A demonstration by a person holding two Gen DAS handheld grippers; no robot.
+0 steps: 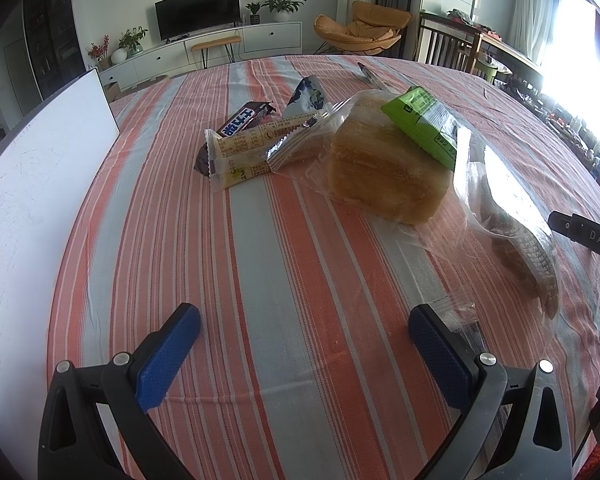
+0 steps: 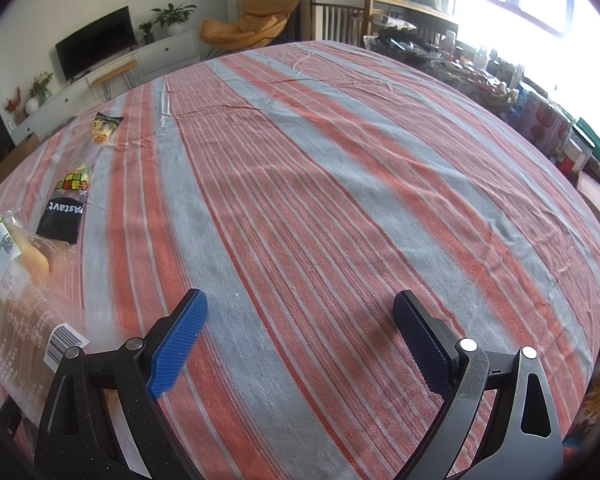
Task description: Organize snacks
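Left wrist: left tool [image 1: 304, 336] released; bagged bread [image 1: 384, 172] | right tool [image 2: 300, 324] released

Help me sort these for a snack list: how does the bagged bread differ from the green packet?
The bread is a thick tan block in a clear bag, so you see the food; the green packet is flat, opaque and printed. The bread rests on the striped tablecloth, while the green packet lies tilted on top of the bread. The bread looks much bulkier. Both are sealed in plastic, and neither gripper is touching them.
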